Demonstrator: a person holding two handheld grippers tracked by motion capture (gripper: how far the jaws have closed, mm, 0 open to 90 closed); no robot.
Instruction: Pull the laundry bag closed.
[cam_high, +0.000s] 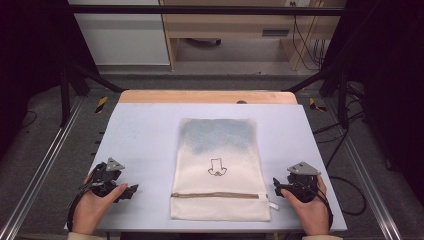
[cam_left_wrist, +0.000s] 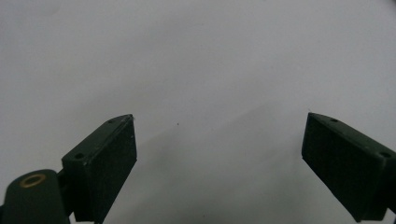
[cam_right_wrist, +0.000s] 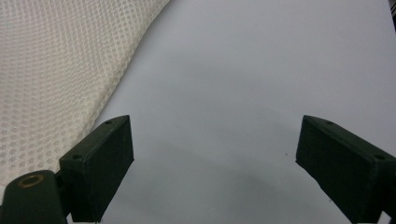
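Pale table (cam_high: 145, 135) bears mesh bag (cam_high: 218, 170), its blue contents blurred.

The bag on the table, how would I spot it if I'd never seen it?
Look at the pale blue table. In its middle, between the two grippers, lies a flat cream mesh bag. It has a zip across its near end and a small drawn outline in the middle.

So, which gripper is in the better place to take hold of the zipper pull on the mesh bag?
Probably the right gripper. The zipper ends near the mesh bag's right edge, close to its open jaws. The left gripper, also open, sits farther off over the bare table.
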